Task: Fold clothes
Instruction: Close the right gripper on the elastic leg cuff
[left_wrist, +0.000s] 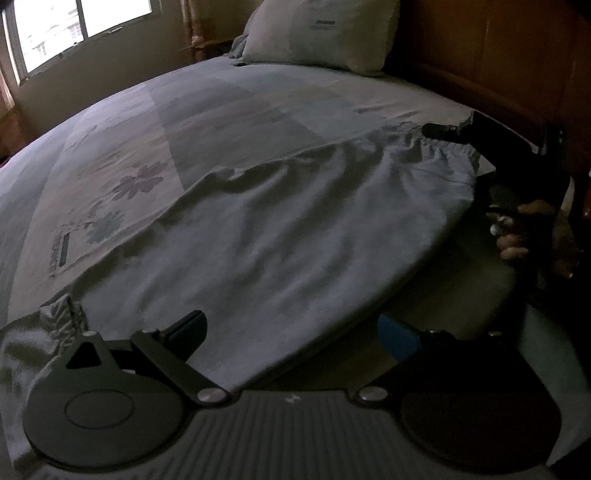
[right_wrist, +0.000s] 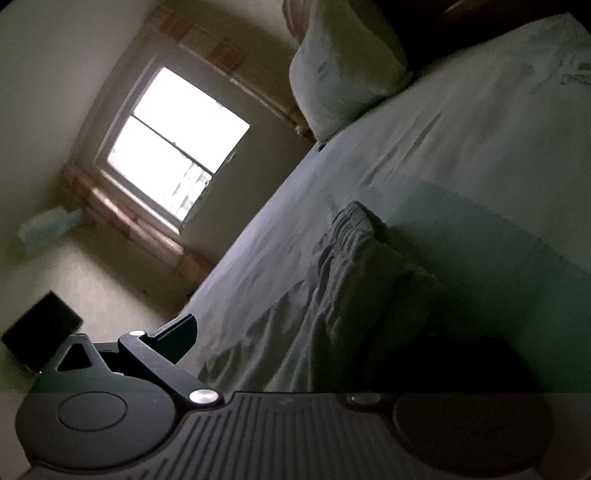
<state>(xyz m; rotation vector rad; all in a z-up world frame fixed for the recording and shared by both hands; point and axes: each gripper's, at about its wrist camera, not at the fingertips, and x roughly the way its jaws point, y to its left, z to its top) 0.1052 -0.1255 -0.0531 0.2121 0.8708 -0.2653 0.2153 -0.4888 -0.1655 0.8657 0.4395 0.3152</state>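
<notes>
- Frankly, from the left wrist view, I saw the grey garment (left_wrist: 295, 229) spread flat across the bed (left_wrist: 229, 99), its near edge hanging off the mattress side.
- My left gripper (left_wrist: 291, 332) stood with its jaws spread wide, the fabric edge lying between them, nothing pinched yet.
- The right gripper (left_wrist: 454, 134) sat at the elastic waistband (left_wrist: 447, 151) on the far right, held by a hand (left_wrist: 532, 229); from here I could not tell whether it had bitten the cloth.
- Counted here: 1 garment, 1 pillow (left_wrist: 325, 33), 1 window (left_wrist: 77, 26), 2 grippers.
- From the right wrist view, the frame was tilted and dim; the bunched waistband (right_wrist: 354, 221) lay just ahead of the tool, on the bed (right_wrist: 480, 129).
- Only 1 finger (right_wrist: 177, 336) of the right gripper showed, the other lost in shadow under the cloth, so I could not tell its state.
- Counted here: 1 pillow (right_wrist: 343, 77), 1 window (right_wrist: 177, 147).
- I judged the step to be taking 2 corners for a fold; to do it well, I would clamp the left jaws on a single hem layer, confirm the right grip, then lift both evenly to keep the cloth taut.
</notes>
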